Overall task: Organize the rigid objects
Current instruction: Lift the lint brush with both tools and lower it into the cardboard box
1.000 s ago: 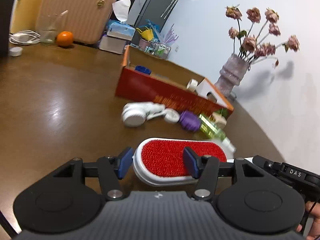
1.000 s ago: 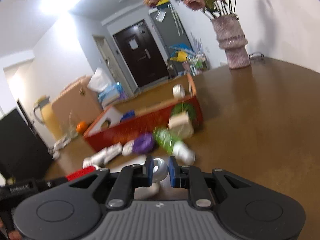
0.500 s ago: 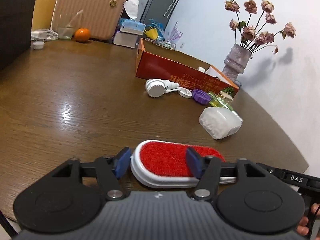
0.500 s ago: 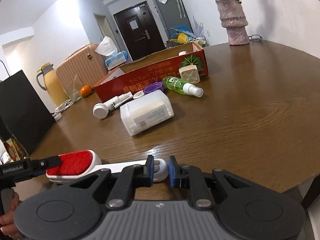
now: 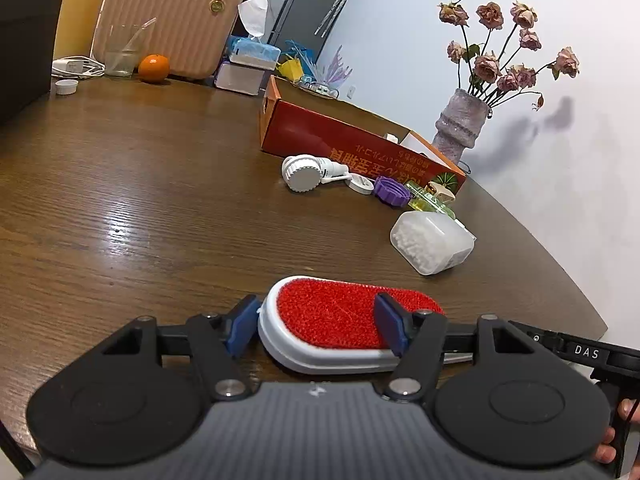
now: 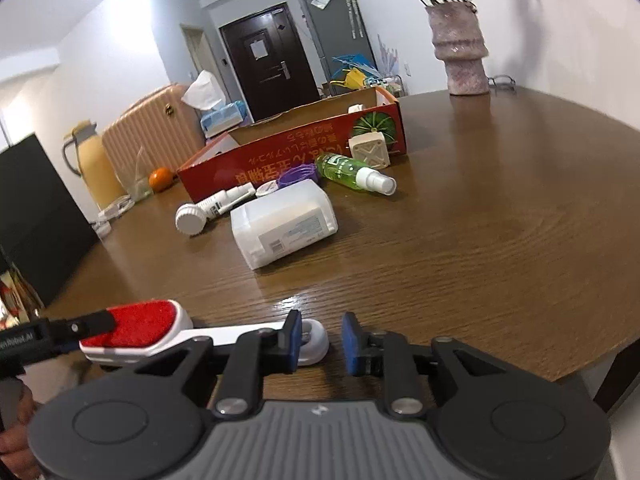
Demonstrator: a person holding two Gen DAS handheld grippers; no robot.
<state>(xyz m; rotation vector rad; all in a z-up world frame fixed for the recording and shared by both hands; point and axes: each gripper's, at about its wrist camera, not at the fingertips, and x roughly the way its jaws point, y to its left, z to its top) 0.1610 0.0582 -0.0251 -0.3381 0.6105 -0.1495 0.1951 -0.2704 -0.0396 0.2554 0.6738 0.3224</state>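
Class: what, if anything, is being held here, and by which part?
The lint brush, by its white handle end in the right gripper. The left gripper has closing jaws straddling the red head; no grip shows there.

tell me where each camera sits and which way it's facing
Left wrist: sits on the left tongs, low at the table's near edge, facing the red box and vase; shows its closing tongs, the lint brush head partly between them, and the right hand lower right.
Right wrist: sits on the right tongs, facing the box and dark door; shows its tongs at the brush's handle end.
Shared: lint brush, white container, red box, vase.
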